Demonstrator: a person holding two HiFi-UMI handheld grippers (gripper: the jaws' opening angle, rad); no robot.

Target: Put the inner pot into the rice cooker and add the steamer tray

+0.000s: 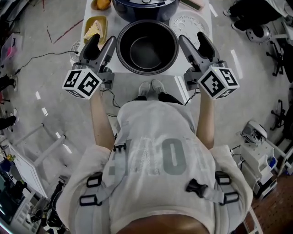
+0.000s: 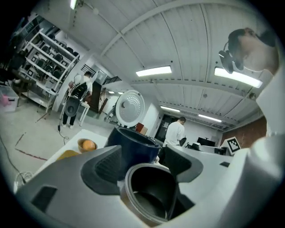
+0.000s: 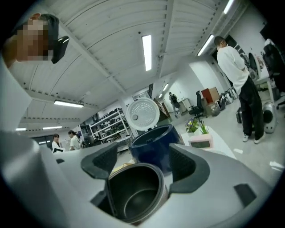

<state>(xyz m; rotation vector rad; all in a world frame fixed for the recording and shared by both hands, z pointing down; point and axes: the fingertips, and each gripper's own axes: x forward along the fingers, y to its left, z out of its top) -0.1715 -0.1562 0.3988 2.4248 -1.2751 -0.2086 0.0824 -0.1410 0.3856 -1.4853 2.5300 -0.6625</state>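
The inner pot [image 1: 146,48] stands upright on the white surface [image 1: 112,20] at its near edge, mouth up and long axis vertical, its dark inside open to the head view. Directly behind it is the dark blue rice cooker [image 1: 145,8], and to the right of that a white perforated steamer tray [image 1: 187,23] lies flat. The left gripper [image 1: 102,41] and right gripper [image 1: 192,39] flank the pot, pointing away from the person. Both have their jaws spread with nothing held. Each gripper view frames the pot [image 2: 149,191] [image 3: 133,196] low in the gap between the jaws, beyond the tips, with the cooker [image 2: 133,144] [image 3: 153,142] behind it.

Only the gripper views show the cooker's lid [image 2: 130,106] [image 3: 142,114] raised, its round perforated underside facing forward, and people standing in the room. Only the head view shows the tray. A yellow dish [image 1: 95,27] sits left of the cooker.
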